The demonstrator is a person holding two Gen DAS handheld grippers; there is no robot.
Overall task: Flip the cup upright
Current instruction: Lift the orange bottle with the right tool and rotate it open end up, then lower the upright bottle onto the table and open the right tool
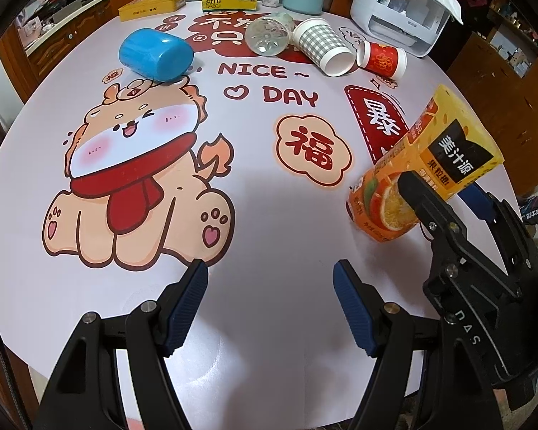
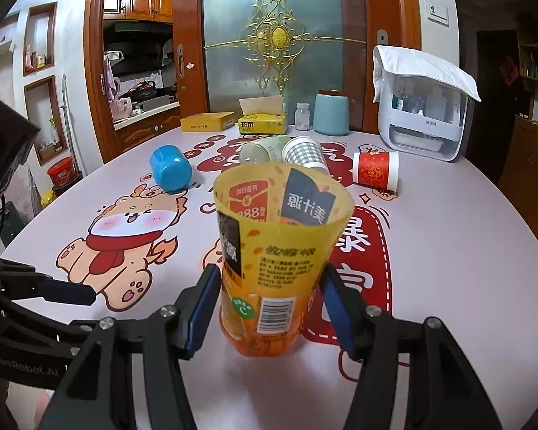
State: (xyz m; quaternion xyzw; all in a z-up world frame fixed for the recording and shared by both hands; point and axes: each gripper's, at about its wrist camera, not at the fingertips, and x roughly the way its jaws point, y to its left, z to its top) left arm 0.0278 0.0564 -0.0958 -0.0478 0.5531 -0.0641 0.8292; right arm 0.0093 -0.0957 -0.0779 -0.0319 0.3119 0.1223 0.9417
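**Inspector A:** One cup is in hand of five that I count. The right claw (image 2: 269, 308) is clamped on the orange juice-label cup (image 2: 269, 261), one blue pad against each side of its lower body. Its mouth faces up and its base looks to be at or just above the counter (image 2: 466, 268), near the right edge.

**Inspector B:** Fully upright?

**Inspector A:** Nearly. The left wrist view shows the same cup (image 1: 423, 168) leaning, so I judge the flip mostly done; settling it flat and letting go are left.

**Inspector B:** And the left claw (image 1: 270, 302)?

**Inspector A:** Spread wide, gripping nothing, low over the near edge of the counter.

**Inspector B:** Outstanding items?

**Inspector A:** Four lie on their sides toward the far edge: the blue cup (image 1: 156, 53), the clear cup (image 1: 269, 34), the checked paper cup (image 1: 322, 48) and the red paper cup (image 1: 382, 59). None is touched.
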